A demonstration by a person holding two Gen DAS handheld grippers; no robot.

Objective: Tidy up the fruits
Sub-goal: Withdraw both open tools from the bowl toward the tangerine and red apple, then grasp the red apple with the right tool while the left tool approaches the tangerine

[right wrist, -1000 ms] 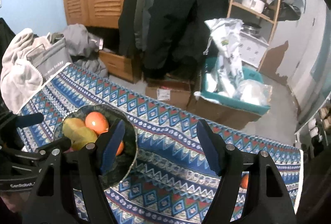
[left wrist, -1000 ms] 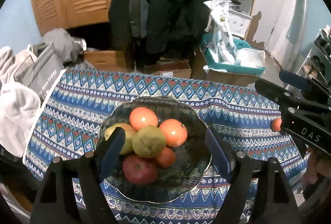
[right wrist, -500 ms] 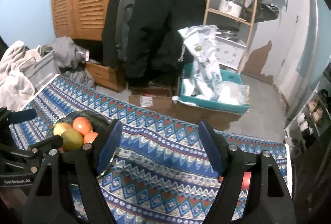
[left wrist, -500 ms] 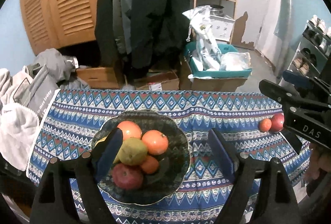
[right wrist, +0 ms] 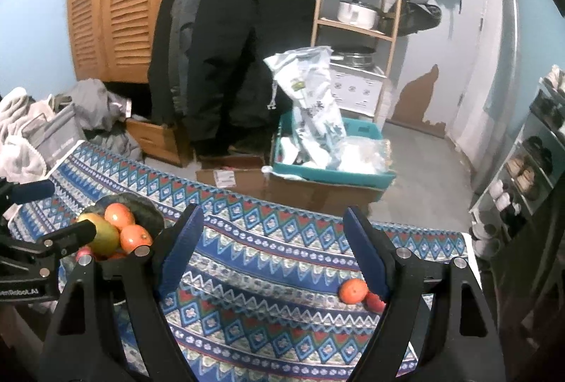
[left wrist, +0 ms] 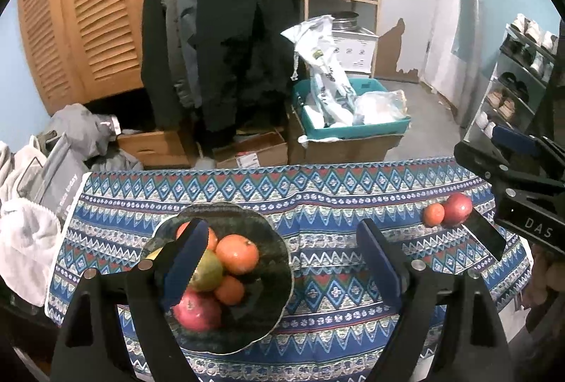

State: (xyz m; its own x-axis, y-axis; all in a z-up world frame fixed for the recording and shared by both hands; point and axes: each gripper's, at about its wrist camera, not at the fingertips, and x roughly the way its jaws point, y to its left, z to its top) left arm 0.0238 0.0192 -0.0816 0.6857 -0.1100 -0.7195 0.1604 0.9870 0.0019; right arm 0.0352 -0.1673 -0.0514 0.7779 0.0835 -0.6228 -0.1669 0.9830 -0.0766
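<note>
Left wrist view, left to right. At far left, pale towels (left wrist: 24, 240) heaped beside the patterned tablecloth (left wrist: 335, 191). Left of centre, a dark scalloped plate (left wrist: 272, 308) resting on the cloth and holding the gathered fruit: two large oranges (left wrist: 237, 253), a smaller orange (left wrist: 229, 290), a green-yellow pear-like fruit (left wrist: 208, 270) and a red apple (left wrist: 197, 309), all touching in one pile. Above the plate, the left gripper (left wrist: 282, 262), jaws apart and opening, nothing between the blue pads; left pad overlapping the fruit pile in the picture, contact not determinable. Toward the right edge of the cloth, a small loose orange (left wrist: 433, 214) touching a loose red apple (left wrist: 458, 208), well apart from the plate. At far right, the right gripper (left wrist: 508, 191) seen side-on above that pair.

Right wrist view, left to right. At lower left, the plate (right wrist: 141, 205) with its fruit, partly covered by the left gripper's black frame. At centre, the right gripper (right wrist: 273, 262), jaws apart and opening, only bare cloth between the pads. At lower right, the loose orange (right wrist: 352, 291) just inside the right pad, the red apple (right wrist: 375, 302) partly hidden behind that finger. Beyond the table, dark coats (right wrist: 233, 39), a teal bin (right wrist: 332, 175) on a cardboard box, wooden shelving (right wrist: 356, 25).
</note>
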